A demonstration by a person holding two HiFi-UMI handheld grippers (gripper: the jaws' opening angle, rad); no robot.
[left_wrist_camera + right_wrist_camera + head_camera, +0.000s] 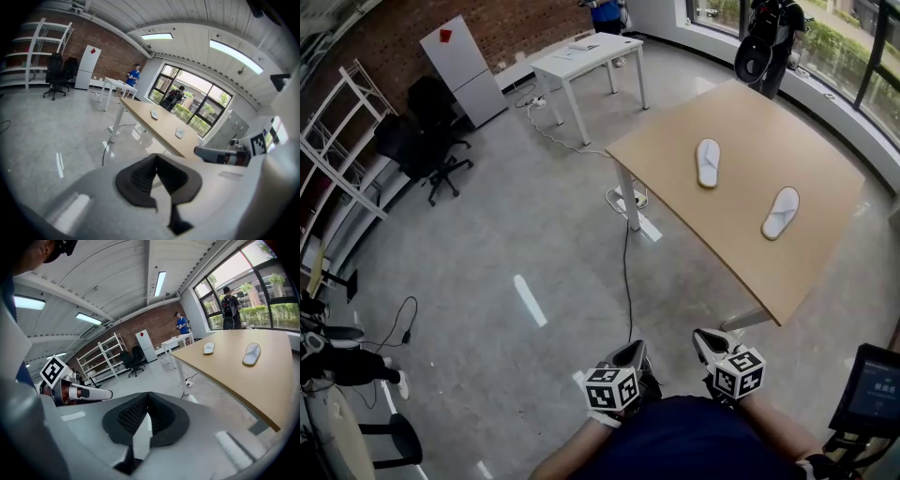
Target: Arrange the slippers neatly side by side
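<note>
Two white slippers lie apart on the wooden table (787, 272): one slipper (708, 162) further back, the other slipper (781, 213) nearer the right side, angled differently. Both grippers hang close to my body, well short of the table. In the head view, my left gripper (632, 353) and right gripper (704, 341) sit side by side over the floor. The left gripper (155, 158) is shut with its pads touching and nothing between them. The right gripper (147, 396) is likewise shut and holds nothing. Both slippers show far off as slipper (180, 133) and slipper (251, 354).
A black cable (627, 272) runs across the grey floor from the table leg. Further back stand a white table (581, 56), black office chairs (431, 141), a white cabinet (464, 70) and white shelving (337, 159). A screen (874, 389) sits at the lower right. People stand by the windows.
</note>
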